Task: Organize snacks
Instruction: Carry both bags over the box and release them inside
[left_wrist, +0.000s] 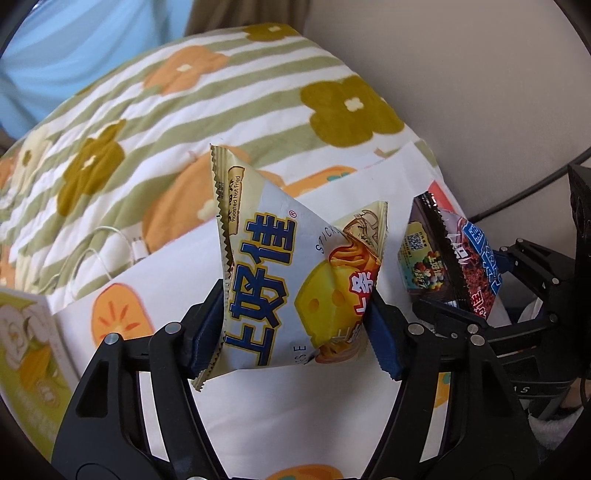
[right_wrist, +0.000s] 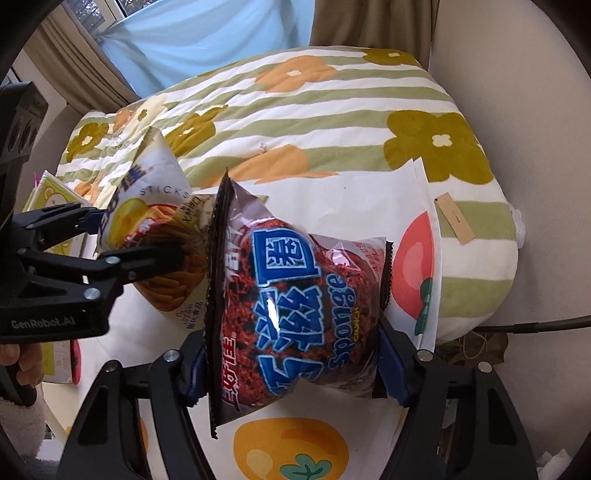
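Note:
My left gripper (left_wrist: 295, 325) is shut on a white cheese-sticks snack bag (left_wrist: 291, 269) with blue lettering and holds it up above the bed. My right gripper (right_wrist: 295, 362) is shut on a dark red Sponge Crunch bag (right_wrist: 295, 306). The two bags hang side by side. The red bag and right gripper show at the right of the left wrist view (left_wrist: 458, 266). The cheese bag (right_wrist: 147, 206) and left gripper (right_wrist: 122, 240) show at the left of the right wrist view.
Below lies a white sheet with fruit prints (right_wrist: 332, 192). A green-striped flowered quilt (left_wrist: 184, 110) is bunched behind it. A yellow-green box (left_wrist: 29, 362) lies at the left. A wall (left_wrist: 480, 74) and a black cable (right_wrist: 535, 323) are at the right.

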